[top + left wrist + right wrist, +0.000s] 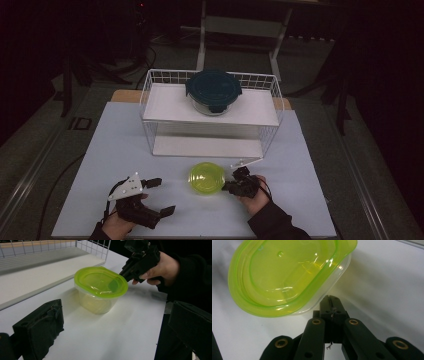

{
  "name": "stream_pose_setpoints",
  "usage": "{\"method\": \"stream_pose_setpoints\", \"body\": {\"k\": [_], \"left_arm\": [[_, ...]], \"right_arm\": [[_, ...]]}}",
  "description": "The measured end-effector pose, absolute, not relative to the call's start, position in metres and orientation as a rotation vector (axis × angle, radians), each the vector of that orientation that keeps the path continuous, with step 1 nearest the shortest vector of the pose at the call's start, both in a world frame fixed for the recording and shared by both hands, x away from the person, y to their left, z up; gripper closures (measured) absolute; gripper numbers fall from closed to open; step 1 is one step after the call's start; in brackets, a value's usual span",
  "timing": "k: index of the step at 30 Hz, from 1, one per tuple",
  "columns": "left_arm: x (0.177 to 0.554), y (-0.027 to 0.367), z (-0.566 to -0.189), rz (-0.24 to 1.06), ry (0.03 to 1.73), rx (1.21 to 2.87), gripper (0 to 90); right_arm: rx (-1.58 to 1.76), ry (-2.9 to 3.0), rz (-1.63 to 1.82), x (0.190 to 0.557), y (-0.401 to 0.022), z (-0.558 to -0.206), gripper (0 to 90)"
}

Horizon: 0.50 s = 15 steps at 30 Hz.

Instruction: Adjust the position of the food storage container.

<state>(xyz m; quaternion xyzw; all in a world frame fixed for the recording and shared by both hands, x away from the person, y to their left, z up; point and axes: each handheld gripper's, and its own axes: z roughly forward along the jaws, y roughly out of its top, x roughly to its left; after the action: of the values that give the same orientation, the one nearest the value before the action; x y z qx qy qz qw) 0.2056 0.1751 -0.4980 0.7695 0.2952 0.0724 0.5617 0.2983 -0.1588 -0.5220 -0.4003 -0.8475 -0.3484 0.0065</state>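
High view: a white table (125,150) with dark floor on all sides. A wire rack (210,112) stands at the far middle, and a dark-lidded bowl (214,91) sits on its upper shelf. Bare table lies left and right of the rack and along the near edge. A green-lidded tub (205,178) sits on the table just near the rack's lower shelf. The right gripper (231,187) meets the tub's right rim. The left gripper (162,196) rests near the left corner, apart from the tub, jaws spread wide around nothing.

Left gripper view: its two black jaws stand far apart at the bottom corners, nothing between them. The tub (100,288) stands ahead on open table. The rack's shelf (37,275) runs along the far left. The right gripper (125,275), held in a hand (163,270), points at the tub's far right rim.

Right gripper view: its jaws are pressed together, tips (331,300) at or just under the tub's lid edge (287,277). Whether they pinch the rim cannot be told. White table lies open to the right.
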Motion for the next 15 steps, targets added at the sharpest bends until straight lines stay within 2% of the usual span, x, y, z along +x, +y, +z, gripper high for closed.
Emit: {"method": "stream_pose_setpoints", "body": {"k": [15], "left_arm": [[0.205,0.176,-0.498,0.166,0.694,1.810,0.0]], "right_arm": [[-1.228,-2.623,-1.107,0.306,-0.141,-0.526,89.9]]}}
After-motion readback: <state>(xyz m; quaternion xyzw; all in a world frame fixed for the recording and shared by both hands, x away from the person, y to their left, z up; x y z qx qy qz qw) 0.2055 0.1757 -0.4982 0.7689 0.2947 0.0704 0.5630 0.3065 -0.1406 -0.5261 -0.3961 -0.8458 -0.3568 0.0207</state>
